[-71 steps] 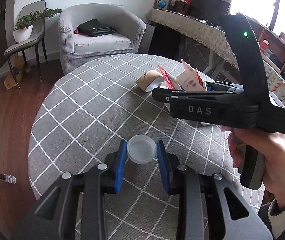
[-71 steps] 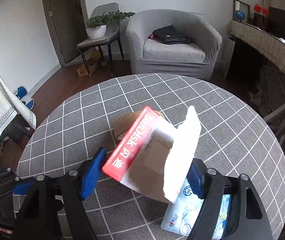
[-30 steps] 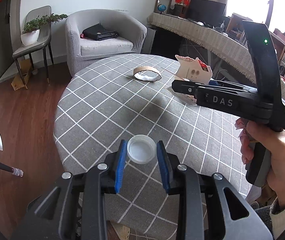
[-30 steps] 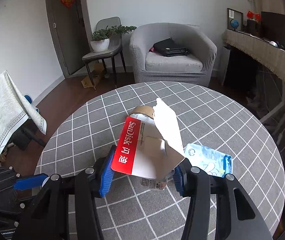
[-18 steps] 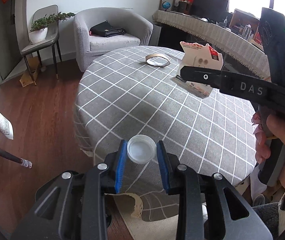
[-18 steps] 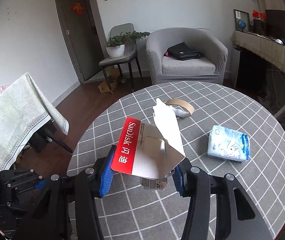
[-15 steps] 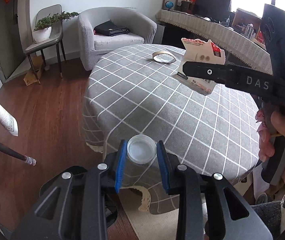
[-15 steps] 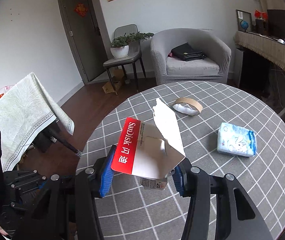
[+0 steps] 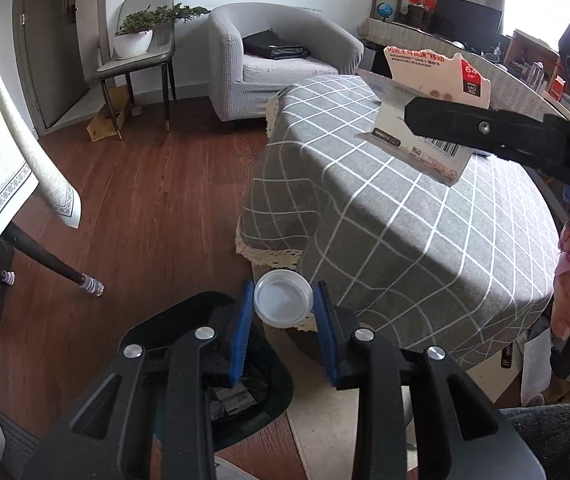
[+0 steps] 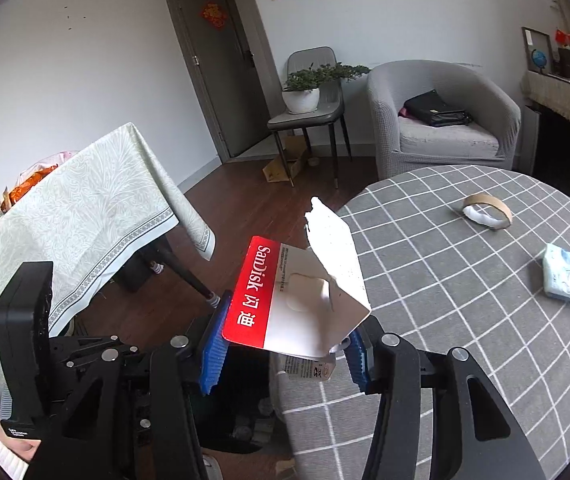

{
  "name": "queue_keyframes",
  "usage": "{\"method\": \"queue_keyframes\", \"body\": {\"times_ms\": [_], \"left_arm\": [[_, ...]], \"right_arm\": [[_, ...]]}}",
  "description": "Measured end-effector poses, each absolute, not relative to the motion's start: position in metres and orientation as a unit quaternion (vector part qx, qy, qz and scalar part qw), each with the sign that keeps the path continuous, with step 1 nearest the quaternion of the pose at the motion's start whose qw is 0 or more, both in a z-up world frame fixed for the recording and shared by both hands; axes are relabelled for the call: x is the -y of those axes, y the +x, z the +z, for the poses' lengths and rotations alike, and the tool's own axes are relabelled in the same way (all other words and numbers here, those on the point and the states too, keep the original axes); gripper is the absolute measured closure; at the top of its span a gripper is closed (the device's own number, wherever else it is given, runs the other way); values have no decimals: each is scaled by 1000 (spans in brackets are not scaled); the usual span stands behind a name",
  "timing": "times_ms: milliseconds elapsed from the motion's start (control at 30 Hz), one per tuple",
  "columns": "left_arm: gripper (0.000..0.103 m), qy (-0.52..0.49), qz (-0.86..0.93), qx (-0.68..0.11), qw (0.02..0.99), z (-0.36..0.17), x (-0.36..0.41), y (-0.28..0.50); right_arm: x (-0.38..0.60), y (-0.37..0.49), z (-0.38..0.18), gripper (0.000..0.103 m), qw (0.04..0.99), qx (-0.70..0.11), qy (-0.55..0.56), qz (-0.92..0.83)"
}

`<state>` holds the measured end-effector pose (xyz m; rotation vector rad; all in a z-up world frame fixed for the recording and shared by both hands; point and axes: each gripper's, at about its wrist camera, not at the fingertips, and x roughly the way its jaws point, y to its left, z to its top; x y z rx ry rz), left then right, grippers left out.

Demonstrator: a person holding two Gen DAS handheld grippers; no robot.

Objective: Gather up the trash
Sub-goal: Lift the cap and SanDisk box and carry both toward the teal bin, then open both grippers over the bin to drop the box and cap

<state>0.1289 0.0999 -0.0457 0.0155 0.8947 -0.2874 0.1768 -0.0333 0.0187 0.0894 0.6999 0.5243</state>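
Observation:
My left gripper (image 9: pixel 284 312) is shut on a clear plastic lid (image 9: pixel 283 298) and holds it above a black trash bin (image 9: pixel 245 396) on the floor beside the round table (image 9: pixel 425 216). My right gripper (image 10: pixel 285 344) is shut on a torn red-and-white SanDisk card package (image 10: pixel 285 304), held over the table's left edge; the package also shows in the left wrist view (image 9: pixel 425 108), up and to the right of the lid. The bin's dark opening (image 10: pixel 237 412) lies below the package. A cardboard tape ring (image 10: pixel 487 210) and a blue tissue pack (image 10: pixel 569 280) lie on the table.
A second table with a pale green cloth (image 10: pixel 69 216) stands to the left, its leg (image 9: pixel 53 264) near the bin. A grey armchair (image 10: pixel 441 116) with a black bag and a chair holding a potted plant (image 10: pixel 305 92) stand at the back.
Both grippers have drawn back from over the table toward its left edge, still holding the lid and the package. The floor and the black bin have come into view beneath them.

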Motion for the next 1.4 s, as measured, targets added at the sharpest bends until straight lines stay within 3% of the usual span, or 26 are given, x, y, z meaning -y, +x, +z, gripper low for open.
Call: {"method": "queue_keyframes", "body": {"times_ms": [567,767,1400], "left_arm": [[70,-26,-71,-527,846,-137,-194,128],[70,-22,-70,-560,825,-165,-203,125],[70,-29,-56,-653,755,-259,-218,122]], "right_arm": [[-61,185,-25,52,865,-391,19,314],[-79,187,-37,69,859,-405,2,315],[-126,197,-84,70,812,-481,-28,330]]}}
